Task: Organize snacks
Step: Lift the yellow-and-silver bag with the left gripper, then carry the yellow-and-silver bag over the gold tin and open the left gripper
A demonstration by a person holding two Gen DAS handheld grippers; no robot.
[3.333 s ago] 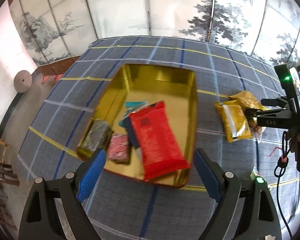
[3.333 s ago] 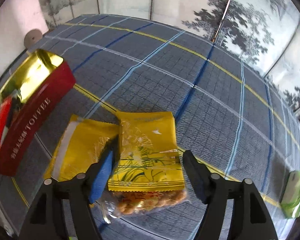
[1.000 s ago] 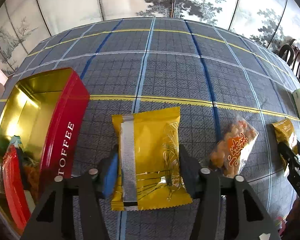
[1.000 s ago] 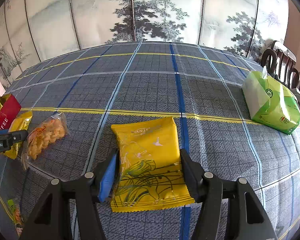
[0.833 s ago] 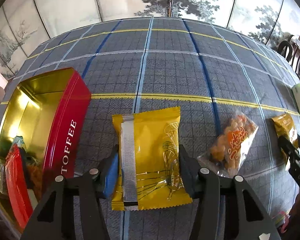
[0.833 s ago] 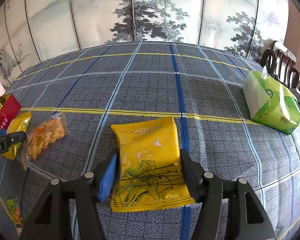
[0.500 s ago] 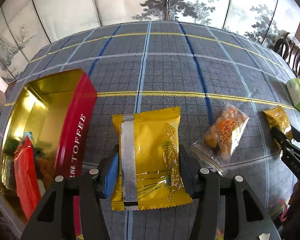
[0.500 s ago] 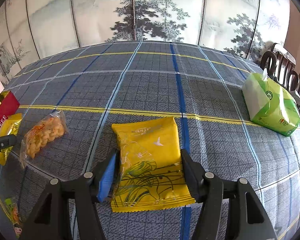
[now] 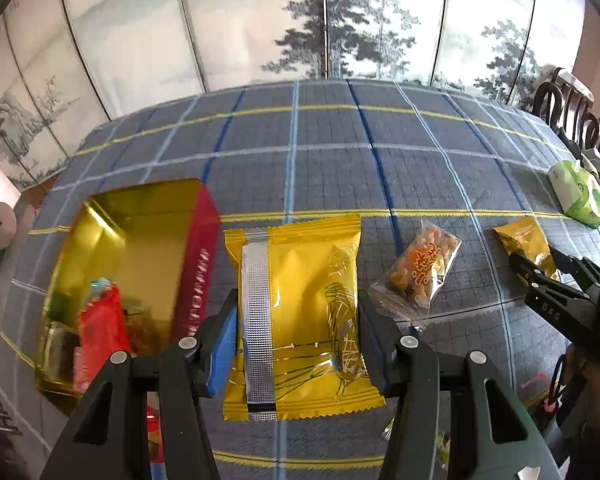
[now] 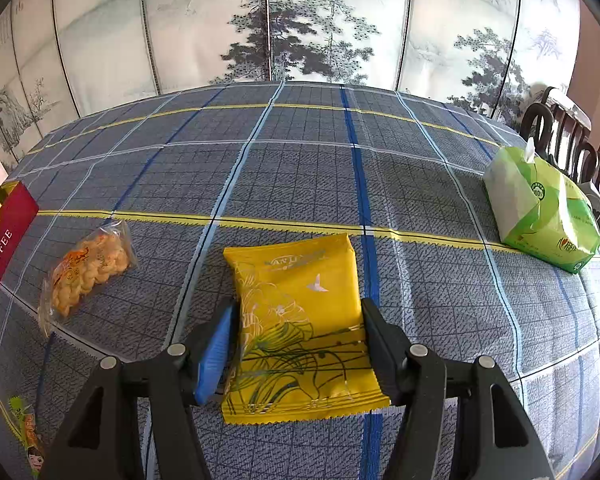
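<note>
Gripping yellow pkts, both grippers (image 9: 296,340) (image 10: 296,344) angled down

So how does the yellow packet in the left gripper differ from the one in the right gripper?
The left gripper holds its yellow packet back side up, with a silver seam strip running down it; the packet in the right gripper shows its printed front with a small white bird. The left packet hangs beside the open toffee tin; the right one is far from it, nearer the green tissue pack. Both are the same glossy yellow packets with line drawings, clamped by their sides.
</note>
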